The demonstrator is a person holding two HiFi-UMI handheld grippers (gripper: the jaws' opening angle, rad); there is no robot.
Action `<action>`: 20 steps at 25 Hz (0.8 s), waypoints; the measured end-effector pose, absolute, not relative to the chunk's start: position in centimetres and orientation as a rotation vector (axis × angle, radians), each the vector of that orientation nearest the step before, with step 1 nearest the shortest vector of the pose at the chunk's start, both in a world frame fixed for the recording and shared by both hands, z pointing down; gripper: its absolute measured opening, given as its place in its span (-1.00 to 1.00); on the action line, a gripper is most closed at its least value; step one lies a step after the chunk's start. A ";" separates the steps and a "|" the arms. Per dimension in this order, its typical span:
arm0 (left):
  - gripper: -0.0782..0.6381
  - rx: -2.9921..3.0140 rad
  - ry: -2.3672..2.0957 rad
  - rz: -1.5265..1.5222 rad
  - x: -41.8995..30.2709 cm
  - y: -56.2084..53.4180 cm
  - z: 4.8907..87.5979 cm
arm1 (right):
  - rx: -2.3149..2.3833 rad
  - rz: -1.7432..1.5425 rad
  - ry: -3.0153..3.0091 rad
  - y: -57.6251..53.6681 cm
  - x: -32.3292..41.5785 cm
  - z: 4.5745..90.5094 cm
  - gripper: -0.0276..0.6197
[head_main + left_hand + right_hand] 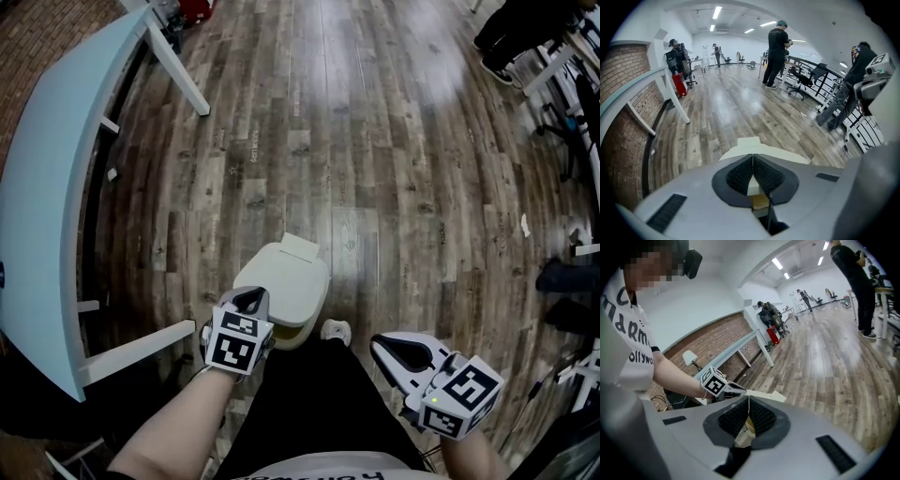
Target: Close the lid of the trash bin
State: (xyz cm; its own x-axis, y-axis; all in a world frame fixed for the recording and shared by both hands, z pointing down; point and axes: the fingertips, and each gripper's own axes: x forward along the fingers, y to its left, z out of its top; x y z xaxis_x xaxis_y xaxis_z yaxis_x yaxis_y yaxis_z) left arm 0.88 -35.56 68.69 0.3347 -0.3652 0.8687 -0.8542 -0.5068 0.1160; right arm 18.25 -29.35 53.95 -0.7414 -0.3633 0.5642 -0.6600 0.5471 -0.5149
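Note:
A cream trash bin (284, 283) stands on the wooden floor just in front of the person's legs. Its lid (286, 272) lies low over the body, with a flat tab at the far edge and a thin yellowish gap at the near rim. My left gripper (250, 299) is shut, its tips over the lid's near left edge; whether they touch is unclear. Past the shut left gripper (753, 157), the lid (754, 146) shows close ahead. My right gripper (387, 350) is shut and empty, held off to the bin's right. The right gripper (749, 400) looks toward the left gripper's marker cube (714, 383).
A long white table (52, 197) with slanted legs (141, 345) runs along the brick wall at left. The person's shoe (335, 330) is beside the bin. Office chairs and railings (567, 112) stand at right. Several people (777, 51) are far down the room.

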 end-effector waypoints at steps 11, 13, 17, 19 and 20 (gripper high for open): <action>-0.76 1.976 -0.971 1.102 -1.5 -30.2 73.9 | 0.757 1.100 -2.334 -26.5 13.8 57.8 -0.88; -0.76 1.965 -0.950 1.100 -1.8 -29.5 74.8 | 0.750 1.115 -2.326 -26.1 13.2 58.6 -0.88; -0.76 1.968 -0.894 1.100 -2.3 -28.4 77.1 | 0.738 1.133 -2.315 -25.4 11.7 60.1 -0.88; -0.76 1.962 -0.884 1.095 -2.5 -28.0 78.2 | 0.733 1.142 -2.303 -24.9 11.1 60.8 -0.88; -0.76 1.955 -0.880 1.093 -2.5 -27.7 78.7 | 0.731 1.147 -2.297 -24.7 10.9 61.2 -0.88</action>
